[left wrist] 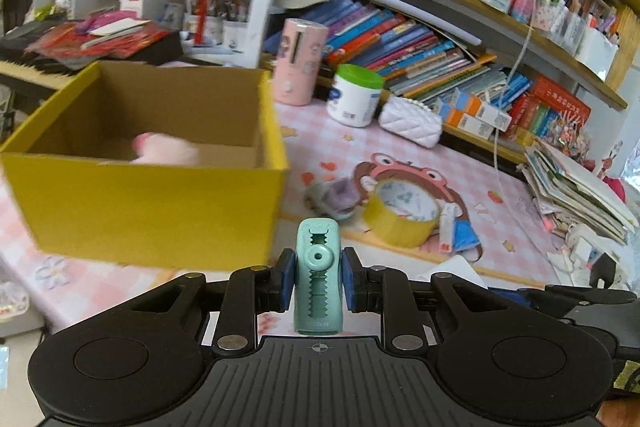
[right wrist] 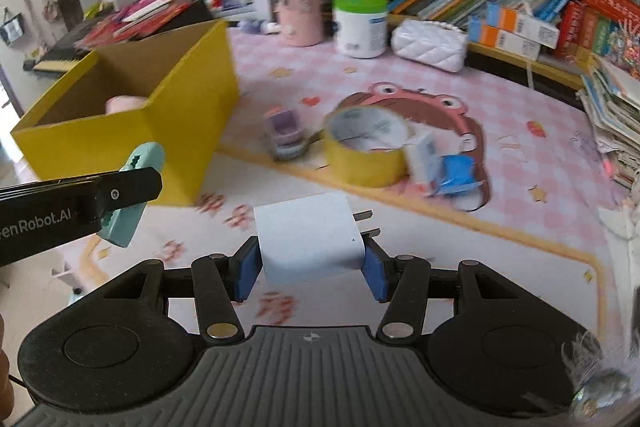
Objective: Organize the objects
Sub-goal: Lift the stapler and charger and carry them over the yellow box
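My left gripper (left wrist: 318, 281) is shut on a mint-green clip (left wrist: 318, 275), held upright just in front of the yellow cardboard box (left wrist: 152, 211). A pink soft thing (left wrist: 168, 149) lies inside the box. The right wrist view shows that left gripper (right wrist: 124, 183) from the side with the green clip (right wrist: 128, 219) beside the yellow box (right wrist: 188, 107). My right gripper (right wrist: 312, 263) is shut on a white plug adapter (right wrist: 308, 239), its metal prongs pointing right, above the pink mat (right wrist: 520, 147). A yellow tape roll (right wrist: 364, 151), a small purple toy (right wrist: 284, 131) and a blue-white packet (right wrist: 452, 171) lie on the mat.
A pink cylinder (left wrist: 300, 63), a green-lidded white jar (left wrist: 354, 95) and a white quilted purse (left wrist: 410, 123) stand at the mat's back edge. Bookshelves (left wrist: 440, 27) packed with books rise behind. A paper stack (left wrist: 576, 187) sits at right. A red-covered pile (left wrist: 108, 39) lies behind the box.
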`<state>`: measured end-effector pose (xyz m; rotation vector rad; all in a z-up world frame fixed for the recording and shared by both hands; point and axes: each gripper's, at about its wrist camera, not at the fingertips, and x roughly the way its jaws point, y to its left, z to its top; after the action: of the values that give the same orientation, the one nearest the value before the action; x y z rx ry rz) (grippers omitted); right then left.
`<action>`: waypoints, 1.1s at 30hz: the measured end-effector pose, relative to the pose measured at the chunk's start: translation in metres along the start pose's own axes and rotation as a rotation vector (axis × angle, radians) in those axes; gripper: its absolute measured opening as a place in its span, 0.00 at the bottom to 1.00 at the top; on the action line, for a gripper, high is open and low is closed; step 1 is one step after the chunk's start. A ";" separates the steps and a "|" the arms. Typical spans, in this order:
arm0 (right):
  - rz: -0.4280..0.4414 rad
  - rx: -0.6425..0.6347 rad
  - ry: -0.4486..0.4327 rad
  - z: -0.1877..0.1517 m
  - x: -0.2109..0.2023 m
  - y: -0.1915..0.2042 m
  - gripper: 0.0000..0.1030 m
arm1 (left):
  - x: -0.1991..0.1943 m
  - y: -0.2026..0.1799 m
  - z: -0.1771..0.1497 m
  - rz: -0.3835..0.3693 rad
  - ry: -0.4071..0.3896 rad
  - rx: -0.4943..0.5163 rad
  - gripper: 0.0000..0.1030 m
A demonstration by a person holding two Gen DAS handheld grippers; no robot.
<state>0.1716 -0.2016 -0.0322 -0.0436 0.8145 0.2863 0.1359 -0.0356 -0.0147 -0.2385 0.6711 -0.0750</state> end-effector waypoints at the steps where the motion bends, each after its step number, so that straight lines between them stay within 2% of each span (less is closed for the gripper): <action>1: 0.005 -0.007 -0.002 -0.002 -0.002 0.009 0.49 | -0.005 0.006 -0.002 0.004 0.000 -0.008 0.22; 13: 0.082 -0.067 0.002 -0.032 -0.022 0.106 0.49 | -0.064 0.076 -0.024 0.049 -0.009 -0.037 0.22; 24: 0.105 -0.052 -0.001 -0.056 -0.034 0.157 0.49 | -0.103 0.114 -0.044 0.061 -0.019 -0.015 0.22; 33: 0.120 -0.080 -0.043 -0.058 -0.045 0.190 0.49 | -0.130 0.137 -0.039 0.075 -0.078 -0.018 0.22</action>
<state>0.0498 -0.0379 -0.0257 -0.0632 0.7642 0.4315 0.0090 0.1091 0.0011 -0.2322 0.6026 0.0117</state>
